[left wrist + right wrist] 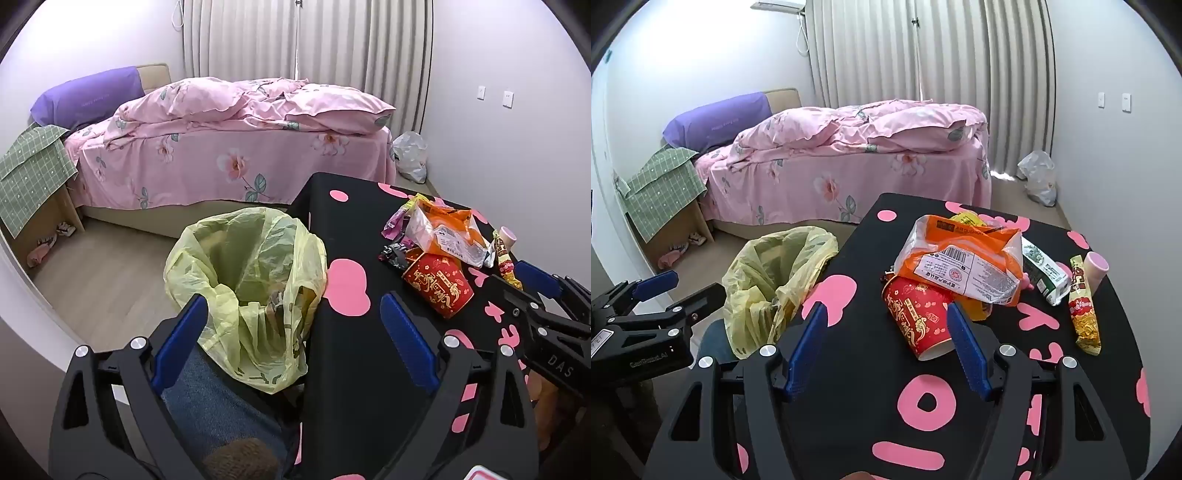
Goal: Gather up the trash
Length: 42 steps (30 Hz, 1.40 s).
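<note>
Left wrist view: the left gripper [291,310] is seen with its blue pads spread wide, nothing between them, hung over the edge where the bin bag meets the table. The yellow bag [243,280] sits just past the left pad at about 11 o'clock, mouth gaping, with some scraps inside that are too crumpled to make out. The black table [354,229] with pink blobs is spotted from 12 to 3 o'clock. The trash is piled at around 2 o'clock: a red cup [439,288] tipped on its side, with an orange wrapper [447,232] lying over it. The right gripper [546,295] is caught at 3 o'clock.

Right wrist view: the right gripper [886,325] is also parted and empty, held above the table [871,369]. The red cup [916,317] is found just inside the right pad at 1 o'clock, not pinched. The orange wrapper [964,258] is draped on the cup's far end. A yellow stick pack [1084,306] is laid out at 2 o'clock, and the bag [772,280] at 10 o'clock, on the floor beside the table. A pink bed [842,173] is seen behind it all.
</note>
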### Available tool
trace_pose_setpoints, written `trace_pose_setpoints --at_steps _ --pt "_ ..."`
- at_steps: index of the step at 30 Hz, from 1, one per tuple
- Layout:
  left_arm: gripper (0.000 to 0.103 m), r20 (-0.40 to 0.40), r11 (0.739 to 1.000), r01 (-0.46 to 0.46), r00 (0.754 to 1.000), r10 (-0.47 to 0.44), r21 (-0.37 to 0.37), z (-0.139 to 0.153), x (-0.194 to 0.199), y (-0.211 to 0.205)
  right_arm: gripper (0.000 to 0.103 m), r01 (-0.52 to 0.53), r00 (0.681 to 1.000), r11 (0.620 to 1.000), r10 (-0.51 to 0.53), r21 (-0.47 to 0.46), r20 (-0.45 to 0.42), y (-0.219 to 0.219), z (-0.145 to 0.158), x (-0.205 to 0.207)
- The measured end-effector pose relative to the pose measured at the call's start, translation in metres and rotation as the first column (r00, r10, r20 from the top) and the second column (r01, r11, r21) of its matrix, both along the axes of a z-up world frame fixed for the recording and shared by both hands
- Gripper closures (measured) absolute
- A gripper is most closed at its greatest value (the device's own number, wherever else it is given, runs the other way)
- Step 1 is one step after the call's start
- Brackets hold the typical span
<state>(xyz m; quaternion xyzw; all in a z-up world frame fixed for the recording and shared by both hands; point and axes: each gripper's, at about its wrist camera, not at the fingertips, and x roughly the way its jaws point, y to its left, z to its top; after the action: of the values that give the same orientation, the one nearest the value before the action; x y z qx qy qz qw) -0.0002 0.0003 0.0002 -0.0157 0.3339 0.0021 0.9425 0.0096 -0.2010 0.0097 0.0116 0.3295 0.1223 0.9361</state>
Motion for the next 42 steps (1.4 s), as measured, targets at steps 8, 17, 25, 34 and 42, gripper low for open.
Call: trace_pose_setpoints --at_steps 8,17,25,34,42 --pt "0.013 -0.01 1.0 0.011 1.0 -0.011 0.014 -0.002 0.003 -0.005 0.039 -0.002 1.0 1.0 0.002 -0.004 0.003 0.0 0.0 0.0" --pt "0.013 -0.01 1.0 0.015 1.0 -0.015 0.005 -0.002 -0.002 -0.002 0.039 -0.002 1.0 1.0 0.002 -0.012 0.0 0.001 -0.002 0.001" --pt "0.013 -0.017 1.0 0.01 1.0 -0.009 0.009 -0.004 0.0 0.001 0.039 0.002 1.0 1.0 -0.002 -0.022 0.002 0.002 -0.002 0.001" --pt "0.013 -0.017 1.0 0.011 1.0 -0.01 0.011 -0.006 0.0 0.003 0.039 0.002 1.0 1.0 -0.002 -0.021 0.002 0.001 -0.001 0.0" --pt "0.013 -0.018 1.0 0.009 1.0 -0.009 0.009 -0.004 0.0 0.001 0.039 0.004 1.0 1.0 -0.004 -0.022 0.005 0.001 -0.001 0.001"
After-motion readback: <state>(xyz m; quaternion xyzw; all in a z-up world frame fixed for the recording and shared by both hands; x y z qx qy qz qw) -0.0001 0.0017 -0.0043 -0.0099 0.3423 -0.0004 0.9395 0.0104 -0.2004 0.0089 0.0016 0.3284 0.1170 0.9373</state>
